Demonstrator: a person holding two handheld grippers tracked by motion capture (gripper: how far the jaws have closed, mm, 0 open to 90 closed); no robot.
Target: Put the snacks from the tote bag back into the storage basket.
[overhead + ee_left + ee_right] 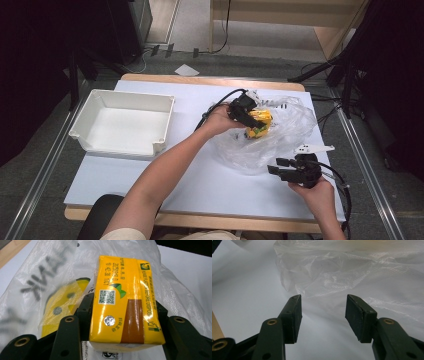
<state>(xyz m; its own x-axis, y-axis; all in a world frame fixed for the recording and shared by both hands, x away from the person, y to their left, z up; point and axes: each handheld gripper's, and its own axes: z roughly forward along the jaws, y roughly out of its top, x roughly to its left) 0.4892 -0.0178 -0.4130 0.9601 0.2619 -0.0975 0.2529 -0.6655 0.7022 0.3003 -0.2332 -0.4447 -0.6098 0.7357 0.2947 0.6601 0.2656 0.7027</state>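
The yellow tissue pack point(126, 302) is clamped by the left gripper point(125, 315) over the clear plastic bag point(32, 277); its pads are hidden. The right gripper point(323, 315) is held agape, empty, near the bag's edge.

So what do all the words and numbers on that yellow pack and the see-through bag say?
"PLEASE FLATTEN BEFORE DISPOS..." runs along the yellow pack, its end hidden by glare.
A printed date line and Chinese lines on the pack: too blurred to read.
A QR code on the pack: no words.
Big grey letters on the plastic bag, maybe "THANK": too blurred to be sure.
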